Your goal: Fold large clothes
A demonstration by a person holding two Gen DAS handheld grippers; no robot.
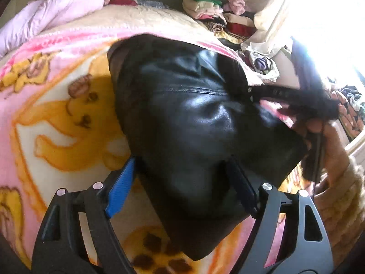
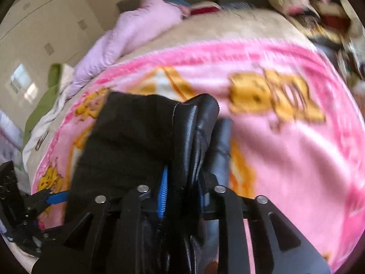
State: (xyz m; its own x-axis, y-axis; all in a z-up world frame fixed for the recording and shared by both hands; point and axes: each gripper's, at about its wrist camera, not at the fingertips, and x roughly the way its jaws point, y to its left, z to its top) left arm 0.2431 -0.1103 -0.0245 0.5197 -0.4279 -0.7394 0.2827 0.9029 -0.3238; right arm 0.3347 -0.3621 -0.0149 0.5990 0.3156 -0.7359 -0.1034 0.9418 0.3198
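Note:
A black leather jacket (image 1: pixel 187 118) lies bunched on a pink blanket with yellow cartoon bears (image 1: pixel 57 118). My left gripper (image 1: pixel 182 162) stands wide around its near bulk. The left blue pad (image 1: pixel 121 187) shows a bare face with blanket visible beside it, and the right pad (image 1: pixel 241 189) lies against the leather. My right gripper (image 2: pixel 194 150) is shut on a thick fold of the jacket (image 2: pixel 196 132), with dark lining (image 2: pixel 127 132) draped to the left. In the left wrist view a hand (image 1: pixel 333 141) holds that tool at the jacket's right end.
A pale pink quilted cover (image 1: pixel 57 6) lies at the back left of the bed. Stacked and loose clothes (image 1: pixel 212 6) pile up at the back right. Glare from a window (image 1: pixel 330 18) washes out the right side. A wardrobe (image 2: pixel 45 11) stands beyond the bed.

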